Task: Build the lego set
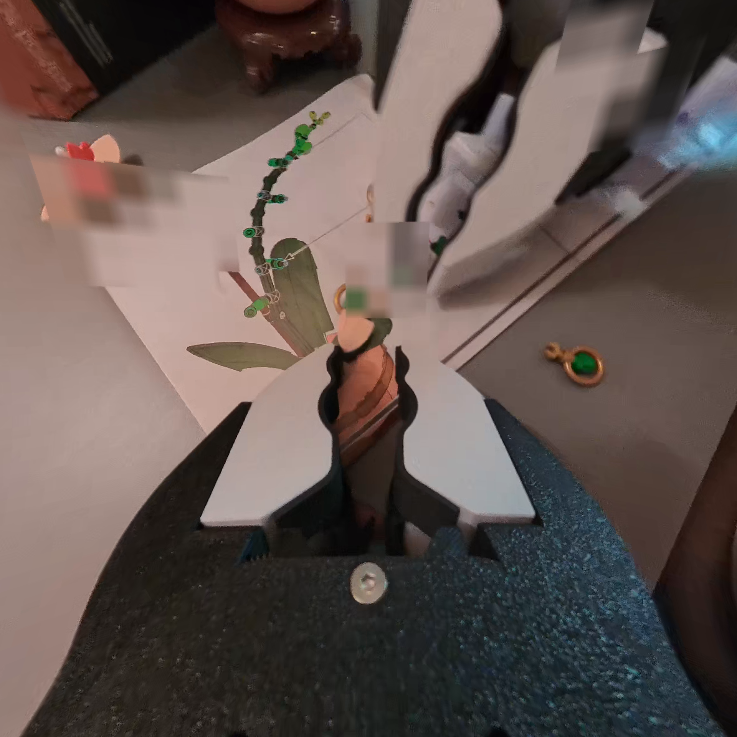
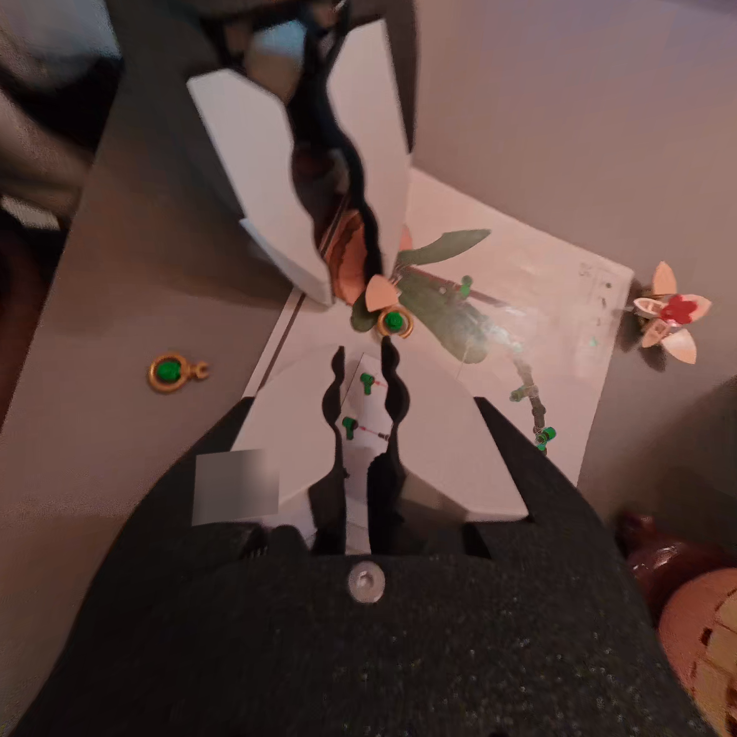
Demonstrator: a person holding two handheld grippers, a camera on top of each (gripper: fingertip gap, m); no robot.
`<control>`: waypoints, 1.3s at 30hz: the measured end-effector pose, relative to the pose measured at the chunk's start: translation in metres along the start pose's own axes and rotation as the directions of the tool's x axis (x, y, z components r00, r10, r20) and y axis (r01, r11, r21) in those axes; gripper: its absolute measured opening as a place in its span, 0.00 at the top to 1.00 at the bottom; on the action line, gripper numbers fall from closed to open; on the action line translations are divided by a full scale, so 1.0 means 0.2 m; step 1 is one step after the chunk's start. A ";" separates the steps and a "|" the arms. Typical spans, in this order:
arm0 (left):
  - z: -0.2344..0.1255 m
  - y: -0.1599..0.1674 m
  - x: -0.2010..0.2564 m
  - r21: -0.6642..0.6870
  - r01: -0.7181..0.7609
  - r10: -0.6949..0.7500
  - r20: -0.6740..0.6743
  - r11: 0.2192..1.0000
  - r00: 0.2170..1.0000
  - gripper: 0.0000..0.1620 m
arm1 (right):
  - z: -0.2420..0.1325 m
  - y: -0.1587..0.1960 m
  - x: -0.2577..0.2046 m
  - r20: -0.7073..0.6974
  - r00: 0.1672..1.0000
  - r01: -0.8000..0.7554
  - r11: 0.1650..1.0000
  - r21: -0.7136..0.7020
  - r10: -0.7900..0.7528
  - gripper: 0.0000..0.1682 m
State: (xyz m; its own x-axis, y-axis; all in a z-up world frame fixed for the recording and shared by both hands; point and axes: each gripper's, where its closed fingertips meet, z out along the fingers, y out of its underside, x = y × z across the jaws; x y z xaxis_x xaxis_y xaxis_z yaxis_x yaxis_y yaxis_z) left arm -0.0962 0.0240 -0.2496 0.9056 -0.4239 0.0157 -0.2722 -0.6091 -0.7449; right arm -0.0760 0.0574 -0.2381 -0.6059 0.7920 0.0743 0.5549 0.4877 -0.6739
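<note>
Pinched at the left gripper [image 1: 369, 383] tips, the tan petal piece [image 2: 382, 298] hangs above the open instruction booklet [image 2: 530, 287], just beyond the right gripper [image 2: 363, 351], whose fingers stand apart, empty. Steady it; seat the gold ring with green stud [image 2: 393, 322] squarely.

The open paper instruction booklet [image 2: 458, 399] looks smooth with a slight sheen, catching glare over its printed green stem. Left of it, on the matt grey desk [image 2: 99, 438], a glossy gold plastic ring with a green stud [image 2: 169, 372] shines. Right of the booklet lies a smooth plastic flower of tan petals and red centre [image 2: 670, 315]. Beyond it stands a dark, polished wooden stand [image 1: 287, 44]. Both tongs have smooth matt white fingers [image 2: 446, 450] on rough, speckled black bodies with a bright metal screw [image 2: 366, 581].
</note>
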 end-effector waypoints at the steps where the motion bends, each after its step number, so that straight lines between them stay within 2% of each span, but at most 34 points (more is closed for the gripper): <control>1: -0.01 0.00 0.00 0.009 -0.043 0.043 -0.019 0.999 0.999 0.83 | 0.00 -0.02 0.01 0.009 1.000 -0.018 0.999 0.035 0.017 0.84; 4: -0.02 -0.04 -0.02 0.053 -0.142 0.145 -0.045 0.988 0.988 0.82 | 0.03 -0.02 0.06 -0.035 0.995 0.092 0.995 0.030 -0.091 0.82; 8: -0.01 -0.06 -0.01 0.069 -0.164 0.170 -0.092 0.984 0.981 0.84 | 0.10 -0.01 0.07 0.027 0.985 0.170 0.986 0.003 -0.170 0.82; 13: 0.02 -0.05 -0.06 0.024 -0.188 0.189 -0.045 0.982 0.981 0.90 | 0.12 -0.02 0.08 0.075 0.989 0.125 0.992 0.011 -0.126 0.91; 20: 0.03 -0.03 -0.06 0.014 -0.180 0.180 -0.062 0.984 0.982 0.91 | 0.11 -0.01 0.07 -0.027 0.998 0.064 0.998 -0.010 -0.064 0.92; 25: 0.03 -0.02 -0.04 0.015 -0.183 0.184 -0.106 0.983 0.977 0.91 | 0.06 -0.04 0.06 0.034 0.993 0.110 0.994 0.021 -0.110 0.83; 28: 0.02 -0.02 -0.04 0.015 -0.195 0.196 -0.125 0.981 0.973 0.91 | 0.09 -0.03 0.04 0.129 0.985 0.113 0.994 0.004 -0.113 0.78; 30: 0.02 -0.02 -0.04 0.015 -0.212 0.212 -0.132 0.977 0.968 0.91 | 0.12 -0.01 0.05 0.154 0.984 0.097 0.995 -0.026 -0.092 0.81; 32: 0.02 -0.02 -0.04 0.016 -0.222 0.222 -0.139 0.975 0.965 0.91 | 0.12 -0.02 0.04 0.191 0.981 0.044 0.999 0.005 -0.045 0.89; 39: 0.02 -0.02 -0.03 -0.001 -0.132 0.130 -0.154 0.991 0.979 0.92 | 0.12 -0.01 0.04 0.112 0.990 -0.085 0.996 0.023 0.082 0.90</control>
State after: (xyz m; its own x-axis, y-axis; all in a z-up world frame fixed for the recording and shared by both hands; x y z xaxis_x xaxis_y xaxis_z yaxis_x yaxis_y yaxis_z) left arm -0.0996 0.0329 -0.2495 0.8013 -0.5979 0.0211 -0.3899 -0.5486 -0.7396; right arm -0.0964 0.0534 -0.2540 -0.6188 0.7829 -0.0641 0.5908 0.4101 -0.6948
